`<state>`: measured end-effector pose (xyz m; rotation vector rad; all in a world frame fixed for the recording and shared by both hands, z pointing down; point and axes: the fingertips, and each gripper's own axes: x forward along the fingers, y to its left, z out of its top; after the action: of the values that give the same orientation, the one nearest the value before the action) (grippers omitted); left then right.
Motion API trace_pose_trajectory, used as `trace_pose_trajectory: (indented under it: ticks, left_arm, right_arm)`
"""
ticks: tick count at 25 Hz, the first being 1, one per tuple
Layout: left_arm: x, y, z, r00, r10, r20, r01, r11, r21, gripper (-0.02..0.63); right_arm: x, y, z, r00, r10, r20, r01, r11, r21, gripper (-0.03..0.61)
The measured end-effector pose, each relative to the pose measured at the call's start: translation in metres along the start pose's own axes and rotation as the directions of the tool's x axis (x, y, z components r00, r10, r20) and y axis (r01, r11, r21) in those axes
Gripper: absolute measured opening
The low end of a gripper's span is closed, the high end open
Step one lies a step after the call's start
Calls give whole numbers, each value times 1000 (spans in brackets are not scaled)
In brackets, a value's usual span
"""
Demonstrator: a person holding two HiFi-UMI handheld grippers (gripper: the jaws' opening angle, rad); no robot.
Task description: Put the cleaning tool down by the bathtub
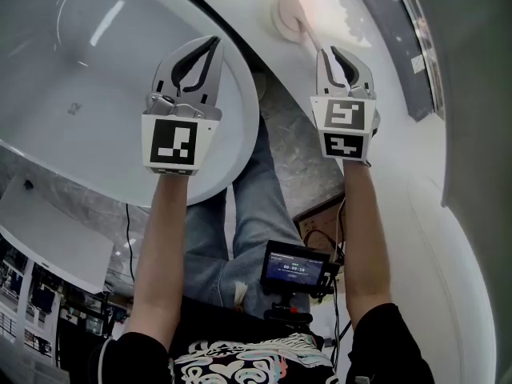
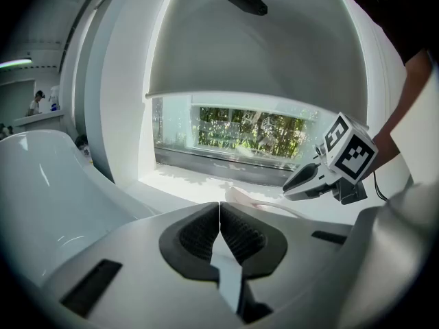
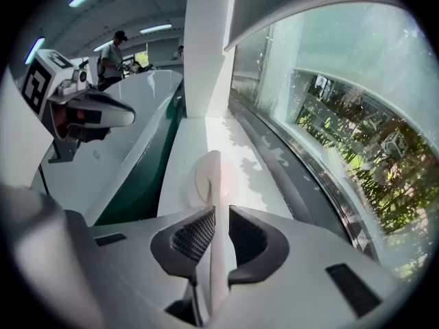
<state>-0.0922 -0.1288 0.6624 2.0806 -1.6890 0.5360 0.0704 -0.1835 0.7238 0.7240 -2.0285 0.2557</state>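
Observation:
The cleaning tool (image 1: 286,14) is a pale pink brush with a round head and a thin handle. Its head rests over the white ledge (image 1: 360,10) beside the bathtub (image 1: 72,78). My right gripper (image 1: 336,53) is shut on the handle; in the right gripper view the handle runs between the pads to the head (image 3: 206,175). My left gripper (image 1: 210,43) hovers over the tub's rim, shut with nothing in it, pads together (image 2: 219,208). The left gripper view shows the tool (image 2: 241,199) lying toward the ledge, with the right gripper (image 2: 291,192) behind it.
A window (image 3: 343,129) runs along the ledge's far side. A grey marble floor strip (image 1: 292,146) lies between tub and ledge, with the person's jeans (image 1: 248,214) and a chest-mounted screen (image 1: 294,269) below. People (image 3: 113,50) stand far off behind the tub.

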Motion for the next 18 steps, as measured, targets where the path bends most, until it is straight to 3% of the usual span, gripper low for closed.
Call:
trace_pose_trajectory:
  ticks: [10,18]
  left_arm:
    - [-15,7,20,1000,5,30,-5,1000,-6,18]
    - [-36,13,42,999,7,51,-9,999,38,18]
  right_arm:
    - [-23,2,15,999,0,35,-1,999,39,38]
    - [-50,6,33,997,-8,74,4,998,57,28]
